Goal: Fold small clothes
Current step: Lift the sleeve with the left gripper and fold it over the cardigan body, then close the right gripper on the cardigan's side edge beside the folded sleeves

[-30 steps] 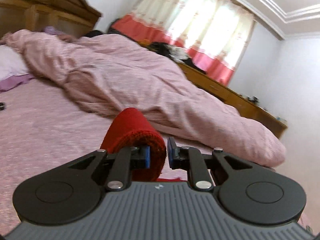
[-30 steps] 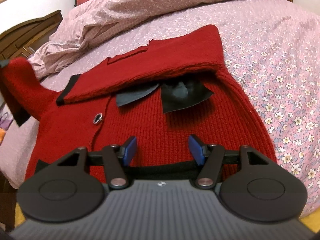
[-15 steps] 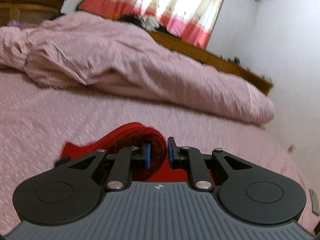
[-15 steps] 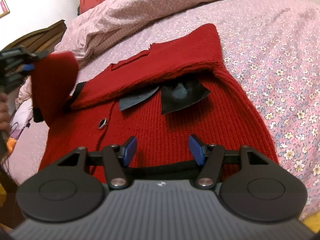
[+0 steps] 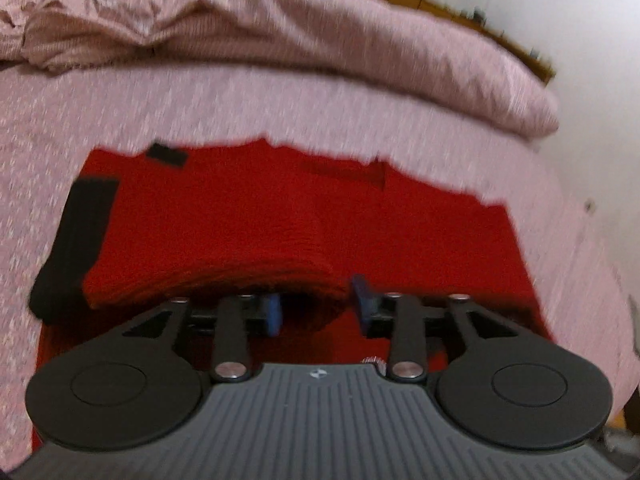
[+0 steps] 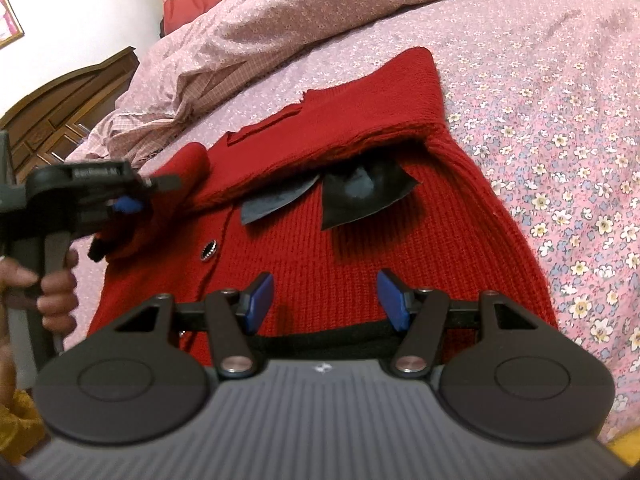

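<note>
A small red knit cardigan (image 6: pixel 360 248) with black trim lies on the bed; one sleeve (image 6: pixel 360 120) is folded across its chest. My left gripper (image 5: pixel 316 312) has its jaws apart, and the other red sleeve (image 5: pixel 224 248) lies between and just beyond its pads, over the cardigan body (image 5: pixel 440 240). The left gripper also shows in the right wrist view (image 6: pixel 124 204), at the cardigan's left side with the sleeve. My right gripper (image 6: pixel 326 300) is open and empty, hovering over the cardigan's black hem (image 6: pixel 320 340).
A bunched pink quilt (image 5: pixel 280 32) lies along the far side of the bed. The flowered pink sheet (image 6: pixel 560 140) surrounds the cardigan. A dark wooden headboard (image 6: pixel 60 112) stands at the left. The bed edge and white wall (image 5: pixel 592 60) lie to the right.
My left gripper carried the raised sleeve down and across onto the cardigan body, and its jaws have opened from their grip. My right gripper has stayed open over the hem.
</note>
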The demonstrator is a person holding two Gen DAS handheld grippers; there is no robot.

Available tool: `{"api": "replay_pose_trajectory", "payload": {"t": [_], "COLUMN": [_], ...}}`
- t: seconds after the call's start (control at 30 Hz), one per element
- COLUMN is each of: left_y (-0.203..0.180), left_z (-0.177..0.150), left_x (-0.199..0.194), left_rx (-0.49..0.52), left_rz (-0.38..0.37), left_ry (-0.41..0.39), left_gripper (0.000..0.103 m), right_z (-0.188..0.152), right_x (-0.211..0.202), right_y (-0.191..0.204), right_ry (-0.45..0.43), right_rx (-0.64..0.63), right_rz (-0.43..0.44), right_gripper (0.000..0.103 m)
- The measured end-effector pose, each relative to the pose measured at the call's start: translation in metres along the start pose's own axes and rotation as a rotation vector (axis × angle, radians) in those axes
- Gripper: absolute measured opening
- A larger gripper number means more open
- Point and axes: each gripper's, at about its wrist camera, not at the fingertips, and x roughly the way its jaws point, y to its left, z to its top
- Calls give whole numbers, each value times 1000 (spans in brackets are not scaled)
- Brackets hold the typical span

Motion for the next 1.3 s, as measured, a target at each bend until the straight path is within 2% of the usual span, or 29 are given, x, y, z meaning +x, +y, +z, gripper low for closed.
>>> {"api": "replay_pose_trajectory", "payload": {"t": [0.07, 0.17, 0.43, 0.53, 0.73, 0.97, 1.17, 1.3], "left_y": [-1, -3, 13, 29, 61, 79, 84, 86], "left_z": [-9, -20, -29, -33, -43, -49, -48, -49], "left_x": [-1, -8, -34, -45, -52, -51, -52, -52], "left_rx": [33, 84, 139, 117, 38, -27, -48, -66], "left_rz": [6, 17, 153, 194, 222, 208, 210, 198], "left_ry": [15, 12, 45, 40, 40, 23, 10, 0], "left_gripper": [59, 64, 65, 65, 65, 65, 65, 65], "right_z": [0, -1, 3, 6, 11, 30, 42, 43], "right_x": [0, 0, -2, -4, -1, 15, 47, 67], "right_y": [0, 0, 7, 13, 37, 91, 138, 160], "right_ry": [-2, -5, 4, 6, 10, -15, 29, 43], "right_rx": [-2, 4, -8, -20, -101, -291, -438, -507], "right_rz": [-1, 1, -22, -25, -6, 18, 27, 3], "right_gripper": [60, 60, 60, 61, 61, 61, 61, 61]}}
